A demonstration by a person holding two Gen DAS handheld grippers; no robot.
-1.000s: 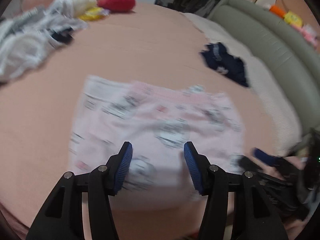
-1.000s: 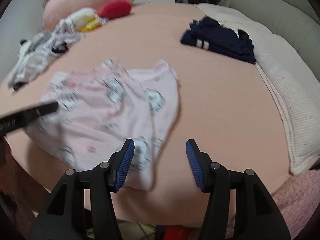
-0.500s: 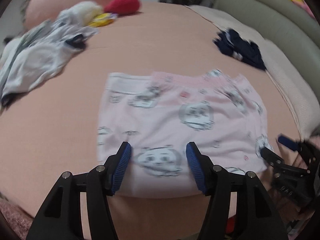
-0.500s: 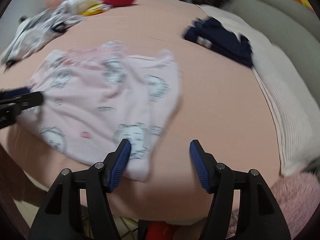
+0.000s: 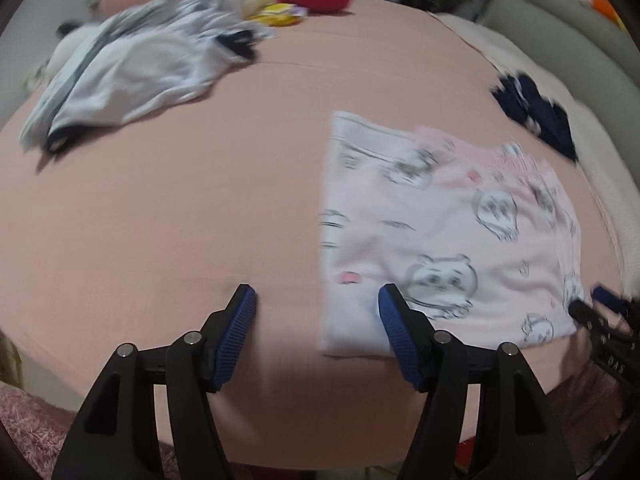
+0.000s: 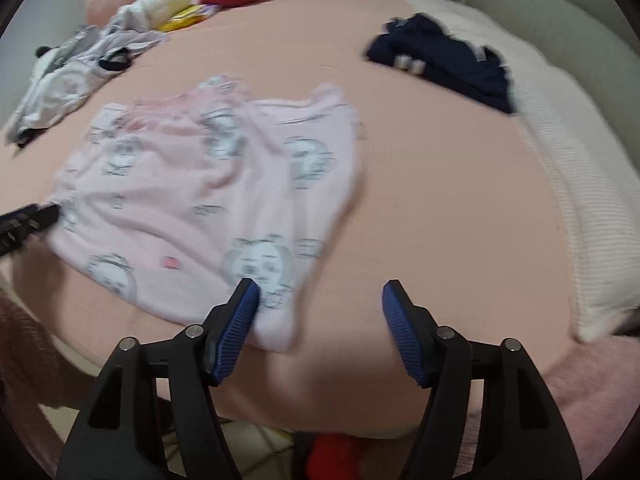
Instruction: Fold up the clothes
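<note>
Pink printed garment (image 5: 448,236) is lying flat on the bed (image 5: 168,216), partly folded (my guess); both the left gripper (image 5: 316,322) and the right gripper (image 6: 320,320) are gaping empty, needing an edge to grab next.

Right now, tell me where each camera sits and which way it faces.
Left wrist: on the left gripper, facing forward over the bed; its open blue-padded fingers frame the pink printed garment's left edge.
Right wrist: on the right gripper, facing forward at the garment's right corner; its fingers are open.
Shared: garment, white clothes pile, navy clothes, and each view catches the other gripper's tip.
</note>
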